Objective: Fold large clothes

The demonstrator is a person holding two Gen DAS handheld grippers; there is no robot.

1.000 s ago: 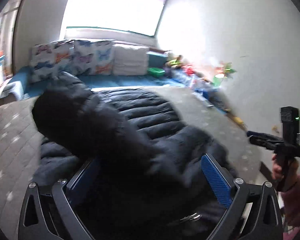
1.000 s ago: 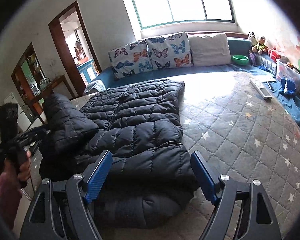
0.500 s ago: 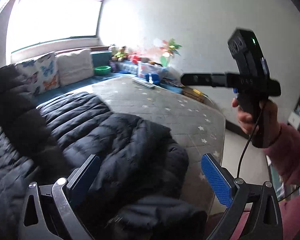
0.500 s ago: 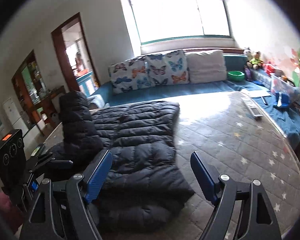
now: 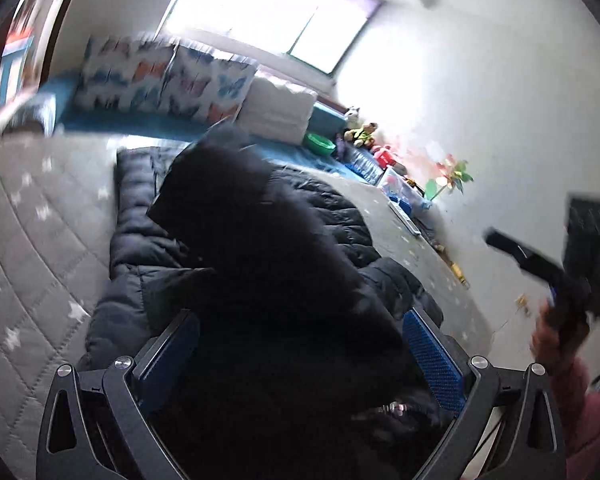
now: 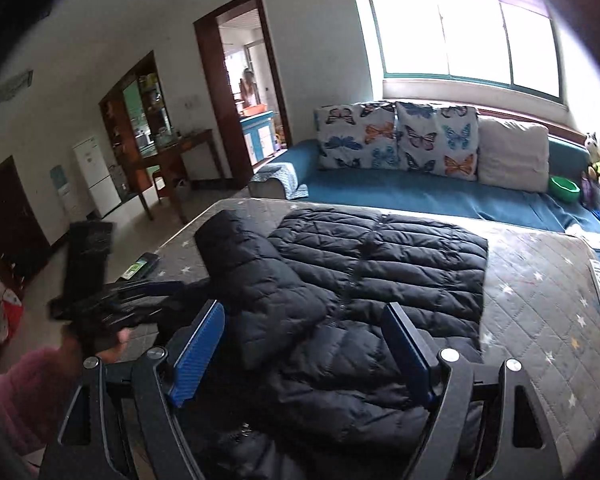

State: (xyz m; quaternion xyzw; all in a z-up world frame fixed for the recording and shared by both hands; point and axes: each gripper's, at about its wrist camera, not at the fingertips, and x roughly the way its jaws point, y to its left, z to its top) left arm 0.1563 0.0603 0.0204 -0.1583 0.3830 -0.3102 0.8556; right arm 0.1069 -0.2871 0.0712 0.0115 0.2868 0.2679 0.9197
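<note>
Jacket (image 6: 380, 264) flat on mattress (image 6: 540, 300), sleeve (image 6: 256, 280) laid inward for fold | left gripper (image 5: 300, 344) jaws wide around dark fabric, grip unclear | right gripper (image 6: 304, 344) jaws wide, empty, above jacket

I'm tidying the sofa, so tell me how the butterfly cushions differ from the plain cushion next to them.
The butterfly cushions are white with blue, orange and dark butterflies; the plain cushion is an unprinted off-white. There are two butterfly cushions side by side but only one plain cushion. The butterfly cushions sit toward the doorway side, the plain cushion toward the soft toys. All of them lean upright against the back of the blue sofa under the window.
</note>
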